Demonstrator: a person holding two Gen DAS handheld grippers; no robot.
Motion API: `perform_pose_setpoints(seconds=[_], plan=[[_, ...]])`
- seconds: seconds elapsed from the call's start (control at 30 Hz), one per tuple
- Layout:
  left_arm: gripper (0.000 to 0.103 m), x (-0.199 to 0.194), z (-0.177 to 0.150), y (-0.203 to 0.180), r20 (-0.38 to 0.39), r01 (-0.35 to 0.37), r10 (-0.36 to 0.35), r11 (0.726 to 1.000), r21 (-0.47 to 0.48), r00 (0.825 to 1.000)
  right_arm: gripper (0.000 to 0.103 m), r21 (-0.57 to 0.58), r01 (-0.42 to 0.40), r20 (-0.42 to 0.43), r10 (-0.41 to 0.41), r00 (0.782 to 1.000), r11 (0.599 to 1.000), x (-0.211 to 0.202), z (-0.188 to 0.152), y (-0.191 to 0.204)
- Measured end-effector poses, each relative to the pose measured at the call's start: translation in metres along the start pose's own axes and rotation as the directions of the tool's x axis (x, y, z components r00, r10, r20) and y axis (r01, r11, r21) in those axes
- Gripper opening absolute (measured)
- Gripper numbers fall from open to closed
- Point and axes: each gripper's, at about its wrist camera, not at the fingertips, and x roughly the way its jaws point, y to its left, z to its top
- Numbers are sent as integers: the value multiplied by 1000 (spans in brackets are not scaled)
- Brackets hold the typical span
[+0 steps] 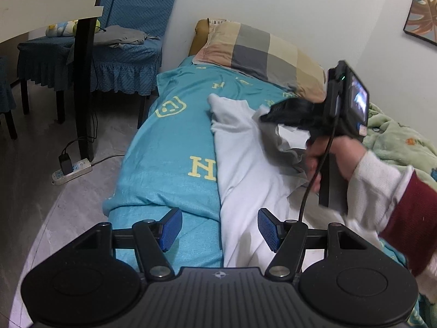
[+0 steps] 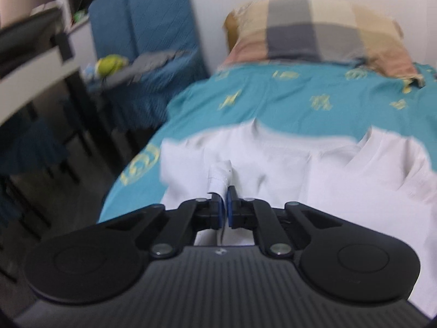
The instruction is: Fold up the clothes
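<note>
Left wrist view: the left gripper (image 1: 220,228) hangs low in the frame with its jaws wide and nothing between them, over the near edge of a white shirt (image 1: 245,169). The shirt lies along the teal bed sheet (image 1: 164,150), soft and creased, part of it lifted toward the right of the frame by the right gripper (image 1: 284,117) in a person's hand (image 1: 331,161). A checked pillow (image 1: 262,52) sits at upper centre.

Right wrist view, blurred: the right gripper (image 2: 223,209) has its jaws narrow, pinching a bunched bit of the shirt (image 2: 300,169). The shirt looks loosely spread with one flap over, so I judge folding partway, unfinished.
</note>
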Motion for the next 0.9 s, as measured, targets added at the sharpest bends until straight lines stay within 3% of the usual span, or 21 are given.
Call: perform_pose_setpoints(seconds=[0.13, 0.3, 0.5, 0.67, 0.77, 0.83, 0.9], plan=[[64, 1, -1, -2, -6, 1, -1, 1000, 3, 1000, 6, 90, 76, 45, -81, 996, 993, -1, 19, -32], [65, 5, -3, -3, -17, 6, -6, 1000, 3, 1000, 6, 230, 156, 2, -161, 987, 960, 19, 19, -90], [66, 13, -5, -1, -32, 17, -17, 1000, -5, 999, 8, 288, 147, -48, -139, 989, 946, 34, -3, -117], [66, 20, -4, -2, -42, 23, -23, 1000, 0, 999, 12, 276, 104, -46, -95, 994, 955, -29, -8, -105], [66, 20, -6, -6, -36, 42, -41, 999, 18, 998, 24, 269, 79, -44, -69, 997, 960, -66, -11, -98], [66, 20, -9, -9, -33, 51, -51, 998, 24, 998, 38, 264, 61, -44, -52, 998, 962, -91, -13, -93], [66, 22, -11, -12, -39, 49, -48, 998, 32, 998, 41, 260, 44, -43, -34, 998, 965, -116, -15, -88]])
